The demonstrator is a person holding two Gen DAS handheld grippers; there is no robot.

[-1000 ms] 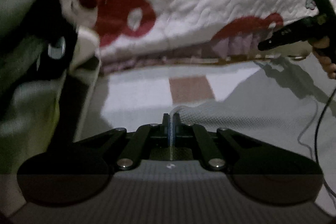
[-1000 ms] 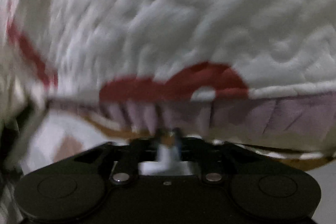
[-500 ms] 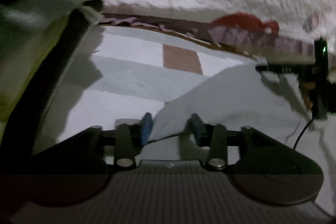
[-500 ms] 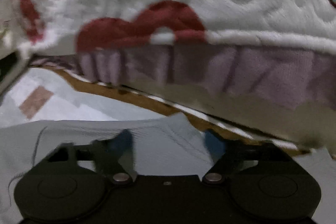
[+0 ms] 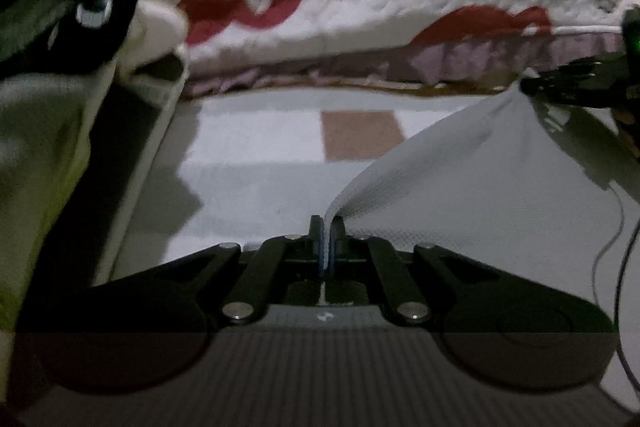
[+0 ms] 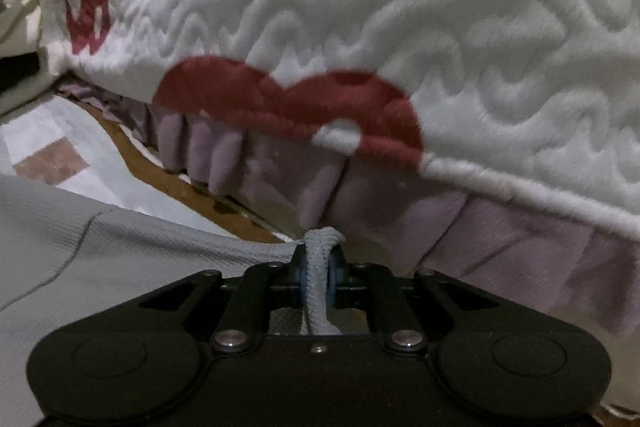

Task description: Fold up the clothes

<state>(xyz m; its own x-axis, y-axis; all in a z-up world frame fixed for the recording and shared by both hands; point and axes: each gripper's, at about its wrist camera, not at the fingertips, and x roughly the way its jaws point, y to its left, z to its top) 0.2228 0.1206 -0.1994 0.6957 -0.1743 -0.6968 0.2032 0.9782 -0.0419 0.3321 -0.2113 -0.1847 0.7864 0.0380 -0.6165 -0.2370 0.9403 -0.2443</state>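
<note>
A pale grey knit garment [image 5: 460,179] is stretched between both grippers above a checked sheet. My left gripper [image 5: 327,243] is shut on one edge of it, the cloth rising from between the blue pads. In the left wrist view the right gripper [image 5: 560,83] holds the far corner at the right edge. In the right wrist view my right gripper [image 6: 320,275] is shut on a bunched fold of the same garment [image 6: 100,239], which spreads away to the left.
A white quilted blanket with red patches [image 6: 400,27] and a lilac frill [image 6: 500,239] hangs close ahead. The sheet's brown square [image 5: 360,135] lies beyond the left gripper. Dark and green cloth [image 5: 44,67] fills the left side. Thin cables [image 5: 608,247] trail at the right.
Half a second ago both grippers stood open around the garment's edge. Now both have shut on it, and the cloth is lifted and pulled taut between them.
</note>
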